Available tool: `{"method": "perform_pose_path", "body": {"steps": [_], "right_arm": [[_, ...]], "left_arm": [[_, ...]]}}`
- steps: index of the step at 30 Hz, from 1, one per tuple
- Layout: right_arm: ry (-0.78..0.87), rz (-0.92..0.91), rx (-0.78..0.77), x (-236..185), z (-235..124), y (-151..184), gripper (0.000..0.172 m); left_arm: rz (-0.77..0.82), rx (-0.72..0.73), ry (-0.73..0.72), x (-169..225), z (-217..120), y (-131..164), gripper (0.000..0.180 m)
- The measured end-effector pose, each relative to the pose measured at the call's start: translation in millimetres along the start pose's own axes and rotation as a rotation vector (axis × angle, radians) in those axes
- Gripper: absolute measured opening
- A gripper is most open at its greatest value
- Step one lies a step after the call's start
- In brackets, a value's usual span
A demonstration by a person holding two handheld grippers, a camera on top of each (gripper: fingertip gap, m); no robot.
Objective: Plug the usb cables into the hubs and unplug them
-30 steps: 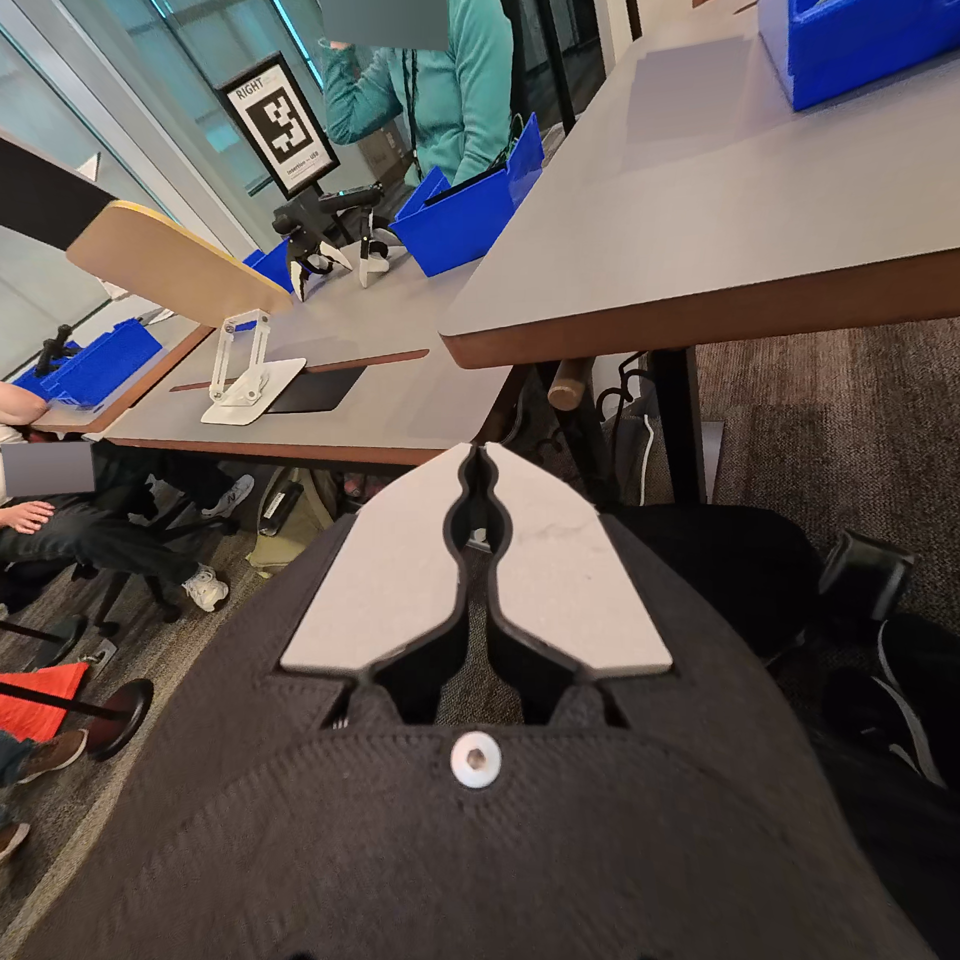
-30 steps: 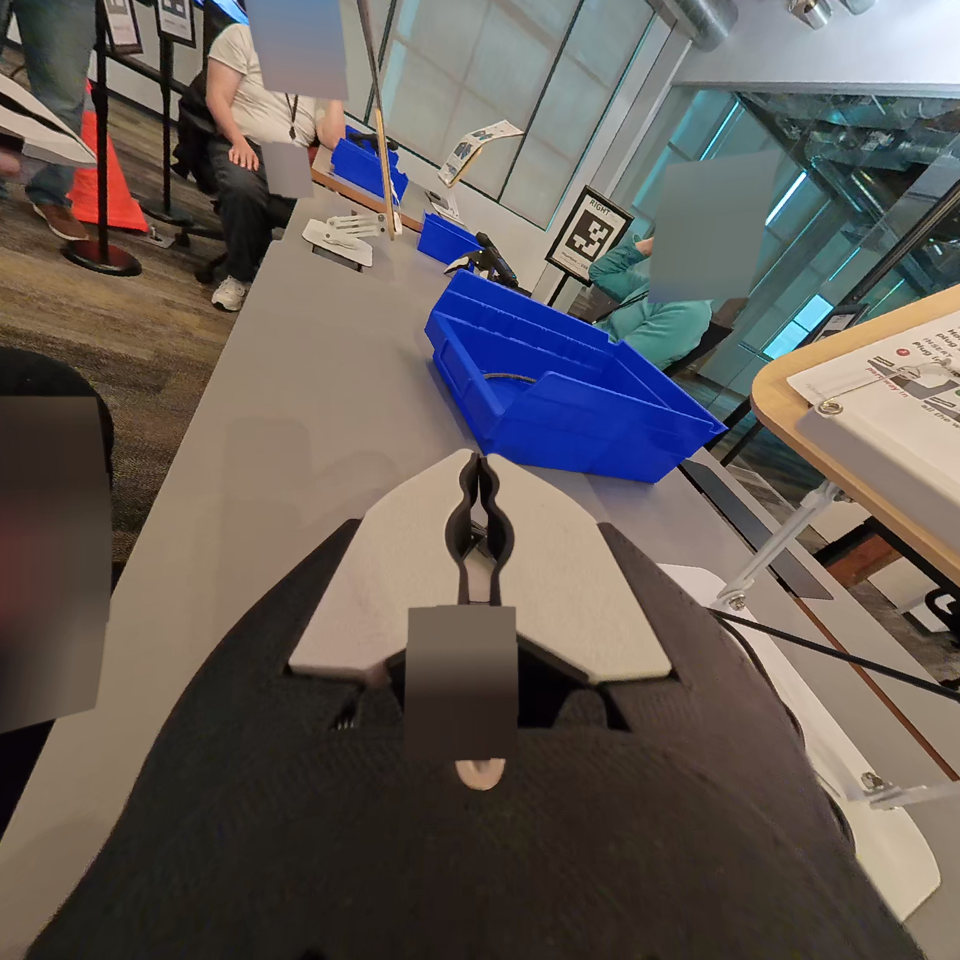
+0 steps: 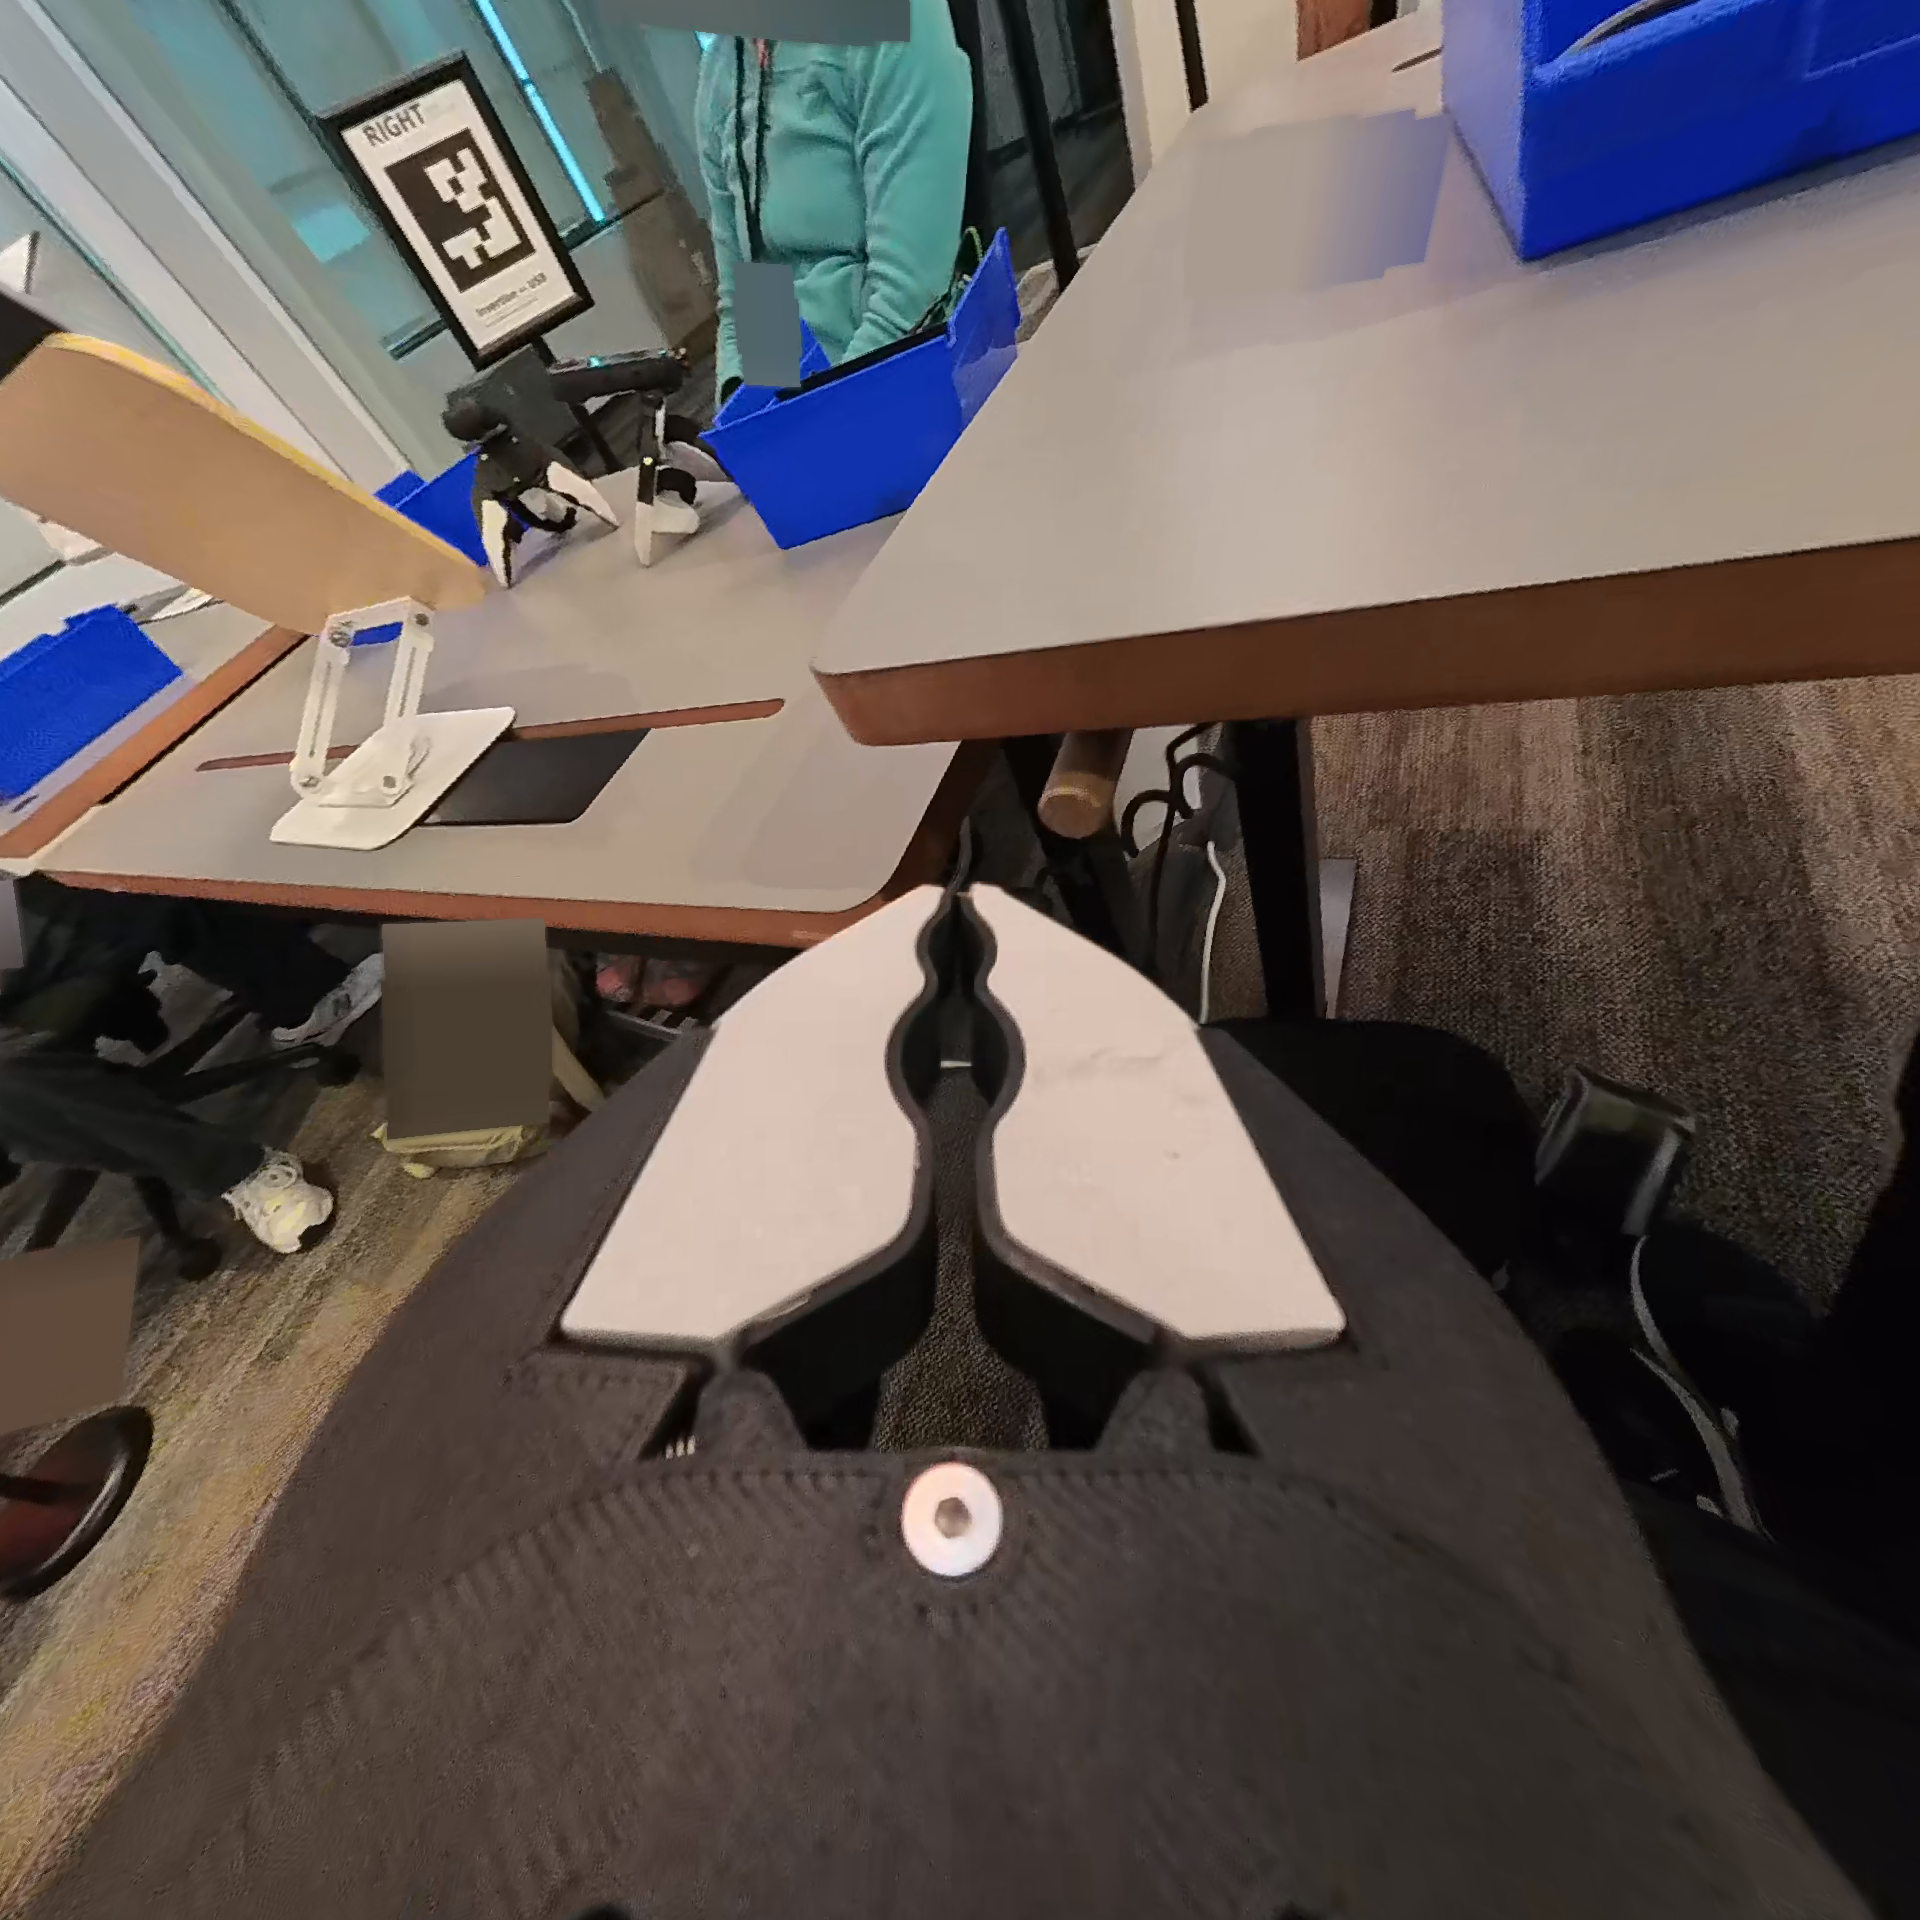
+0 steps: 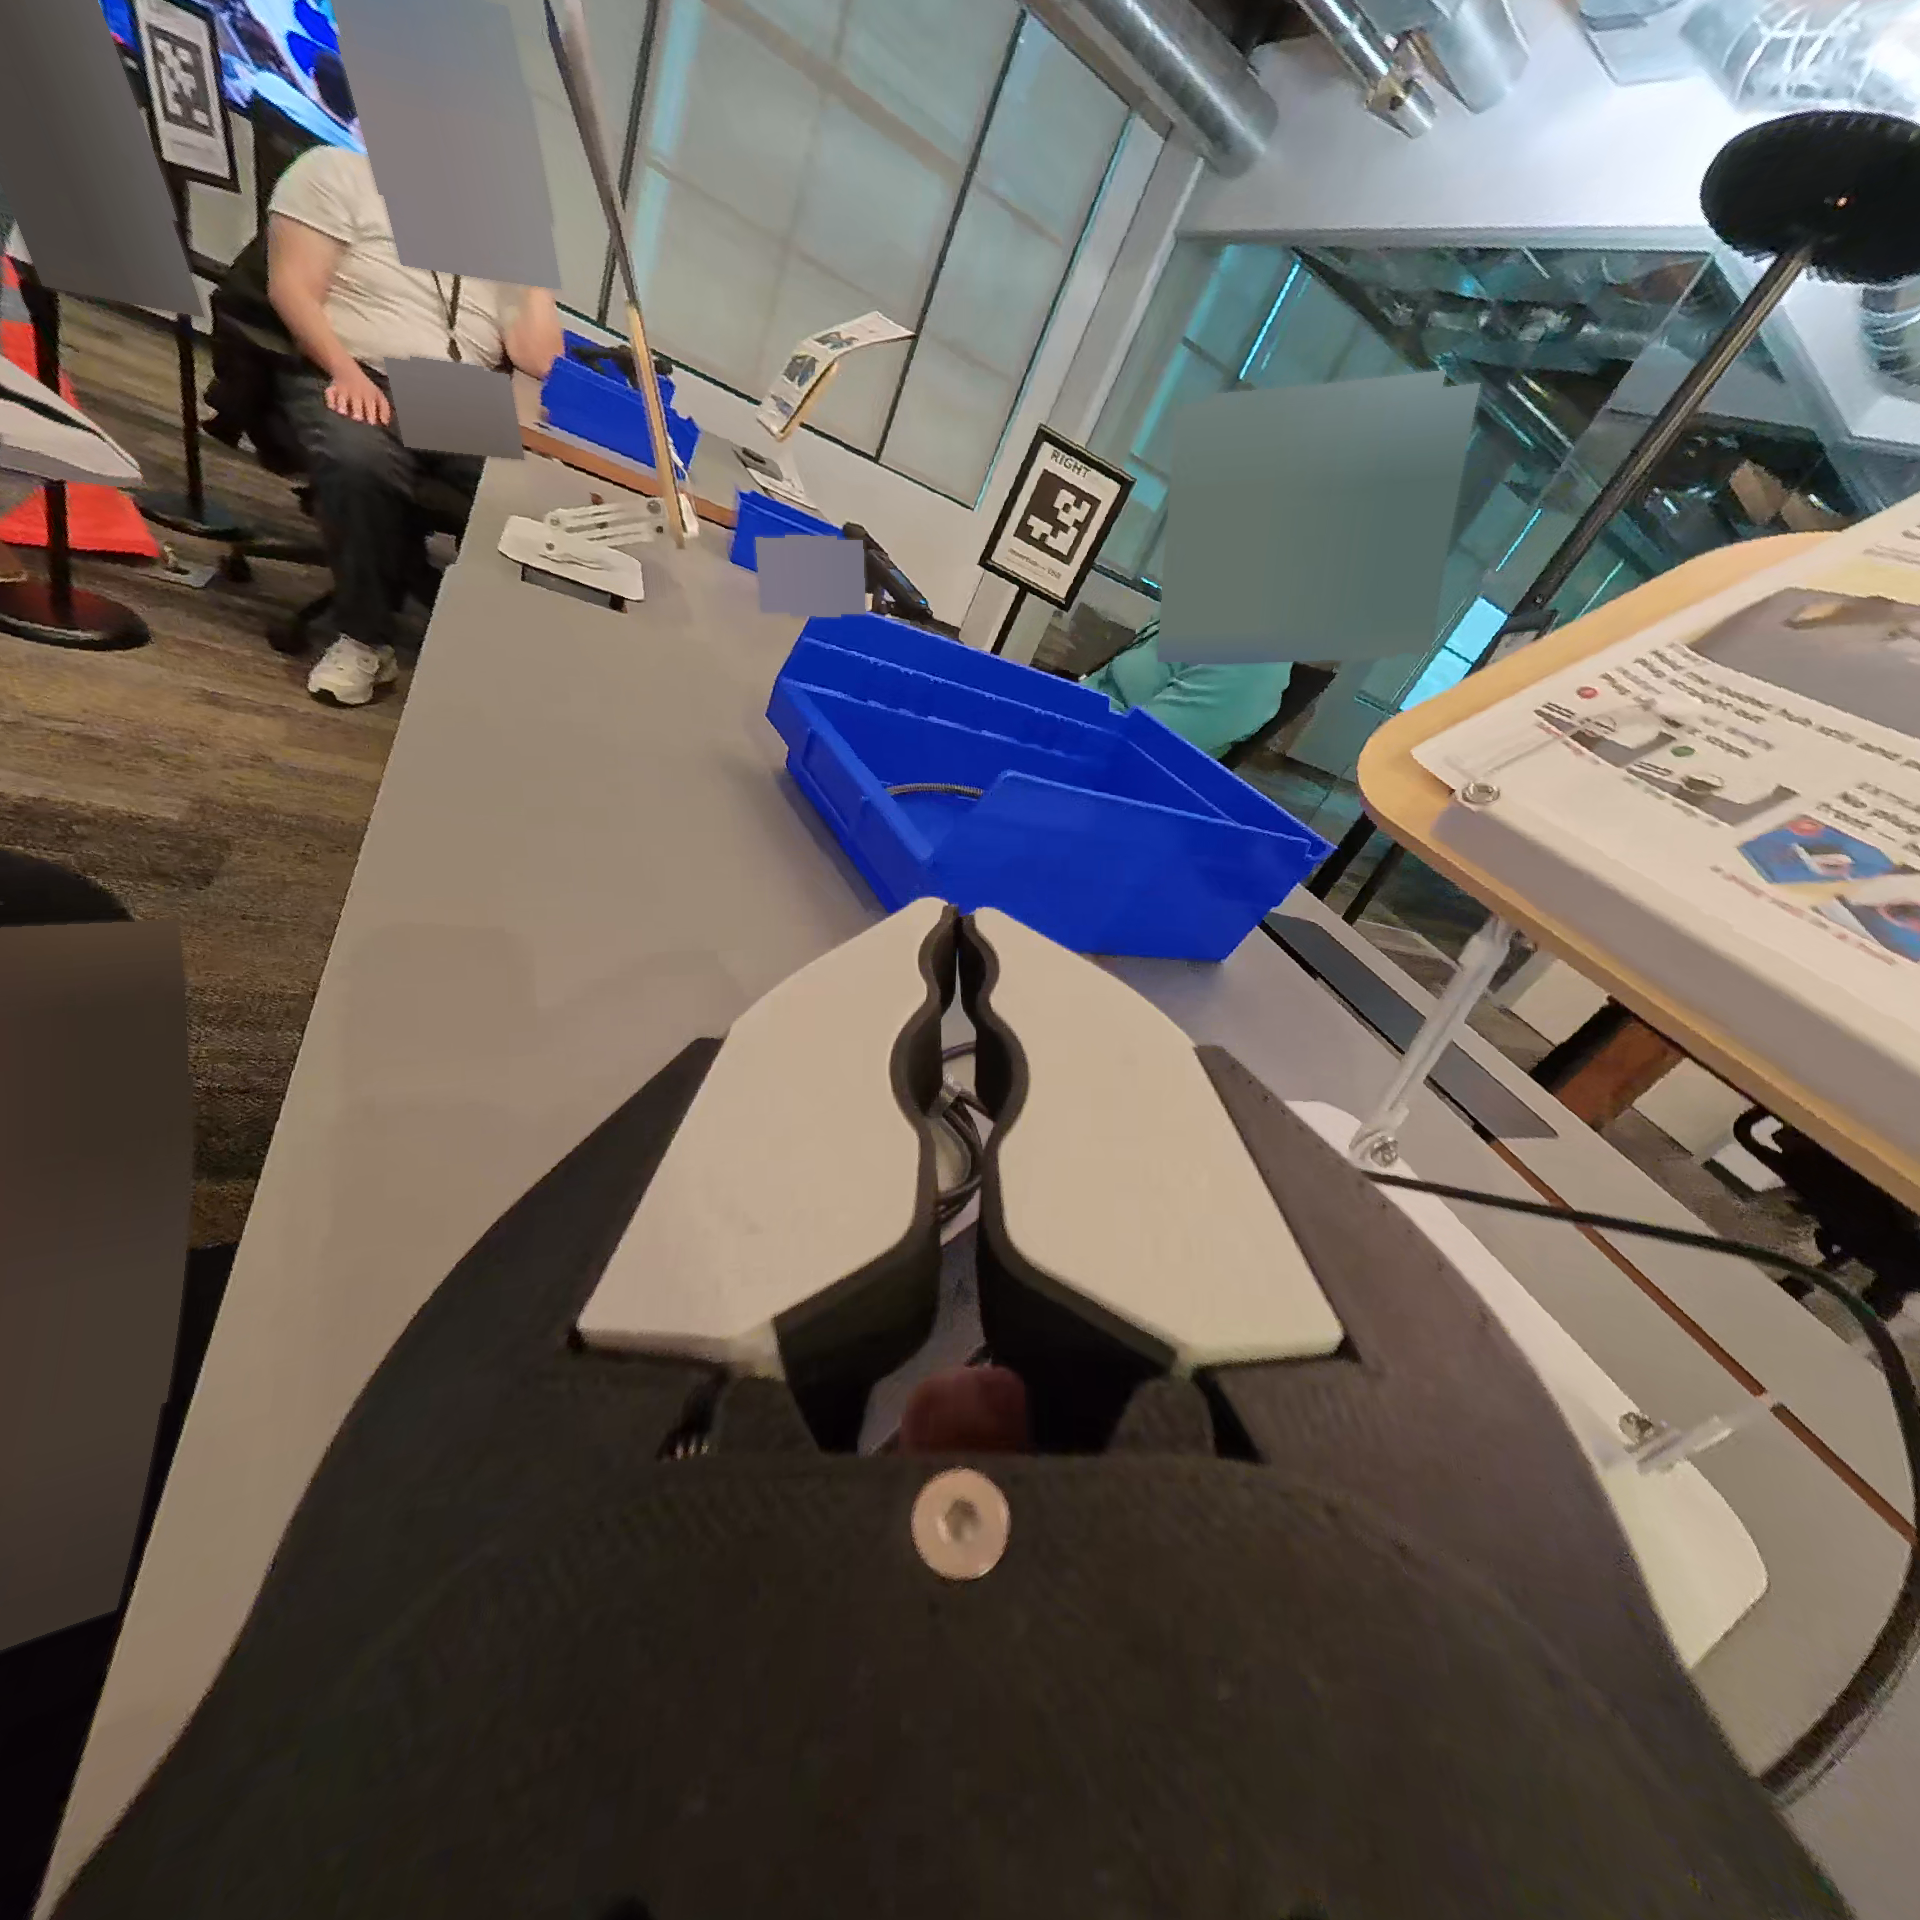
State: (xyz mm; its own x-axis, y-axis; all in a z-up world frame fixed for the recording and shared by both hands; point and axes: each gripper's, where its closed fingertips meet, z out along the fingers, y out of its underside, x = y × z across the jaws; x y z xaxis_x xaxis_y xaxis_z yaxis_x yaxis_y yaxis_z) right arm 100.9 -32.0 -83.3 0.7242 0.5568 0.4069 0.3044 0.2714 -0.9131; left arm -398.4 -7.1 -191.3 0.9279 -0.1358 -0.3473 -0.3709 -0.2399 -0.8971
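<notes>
Fingers clenched, tips meeting on nothing: the left gripper [image 3: 957, 902] hangs below the edge of a grey table [image 3: 1351, 499], over carpet. The right gripper [image 4: 956, 914], likewise closed and bare, is poised above the same kind of grey tabletop [image 4: 540, 852]. At one o'clock from its tips sits a blue bin [image 4: 1049, 821] holding a braided cable [image 4: 935, 791]; the rest of its contents cannot be made out. A thin black cable [image 4: 1621, 1226] trails at three o'clock below a tilted board bearing a printed instruction sheet [image 4: 1704, 748]. At twelve o'clock stands a framed sign [image 4: 1058, 516] carrying a black-and-white square marker and lettering. In the left view a second blue bin [image 3: 883, 436] stands at eleven o'clock.
</notes>
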Motion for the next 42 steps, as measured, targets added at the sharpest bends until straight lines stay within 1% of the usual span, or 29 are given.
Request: {"method": "perform_pose_path", "body": {"steps": [7, 10, 12, 15, 18, 20, 25, 27, 29, 31, 34, 37, 40, 42], "right_arm": [[0.070, 0.034, 0.001, 9.4, -18.1, 6.3, 0.001], [0.065, 0.037, 0.004, 6.2, -22.3, 4.6, 0.001], [0.056, 0.018, 0.004, 0.8, -24.5, 1.1, 0.001], [0.016, 0.036, 0.021, -13.4, -27.0, -5.8, 0.004], [-0.069, -0.004, 0.032, -40.1, -26.9, -19.3, 0.008], [-0.156, -0.038, 0.054, -65.6, -23.9, -34.3, 0.010], [-0.411, -0.134, 0.152, -149.0, -5.0, -82.8, 0.012], [-0.506, -0.190, 0.192, -185.9, 4.6, -97.7, 0.012], [-0.591, -0.238, 0.215, -219.5, 14.2, -108.0, 0.012], [-0.638, -0.309, 0.251, -245.3, 22.2, -118.4, 0.014], [-0.706, -0.420, 0.230, -272.6, 36.0, -121.2, 0.021], [-0.785, -0.486, 0.227, -298.3, 44.4, -120.4, 0.022], [-0.828, -0.563, 0.202, -319.2, 52.8, -114.7, 0.020], [-0.830, -0.565, 0.204, -326.8, 59.4, -113.9, 0.023]], "left_arm": [[0.024, 0.032, 0.074, 30.8, 17.8, -19.5, 0.000], [0.025, 0.045, 0.105, 45.6, 24.8, -28.6, 0.000], [0.032, 0.063, 0.101, 53.4, 28.2, -37.1, 0.000], [0.047, 0.083, 0.091, 65.2, 32.2, -51.6, 0.000], [0.045, 0.093, 0.107, 82.8, 35.1, -68.2, 0.000], [0.081, 0.082, 0.114, 98.7, 37.8, -79.0, 0.000], [0.248, 0.063, 0.138, 146.1, 41.2, -103.6, 0.000], [0.256, 0.064, 0.158, 161.5, 42.1, -114.3, 0.000], [0.310, 0.023, 0.156, 171.3, 45.8, -117.0, 0.000], [0.339, 0.040, 0.140, 173.0, 45.6, -124.5, 0.000], [0.375, 0.009, 0.137, 172.0, 46.2, -121.3, 0.000], [0.440, -0.069, 0.145, 175.5, 50.6, -108.5, 0.000], [0.496, -0.082, 0.124, 177.4, 52.3, -108.2, 0.000], [0.486, -0.072, 0.143, 184.0, 50.8, -111.8, 0.000]]}}
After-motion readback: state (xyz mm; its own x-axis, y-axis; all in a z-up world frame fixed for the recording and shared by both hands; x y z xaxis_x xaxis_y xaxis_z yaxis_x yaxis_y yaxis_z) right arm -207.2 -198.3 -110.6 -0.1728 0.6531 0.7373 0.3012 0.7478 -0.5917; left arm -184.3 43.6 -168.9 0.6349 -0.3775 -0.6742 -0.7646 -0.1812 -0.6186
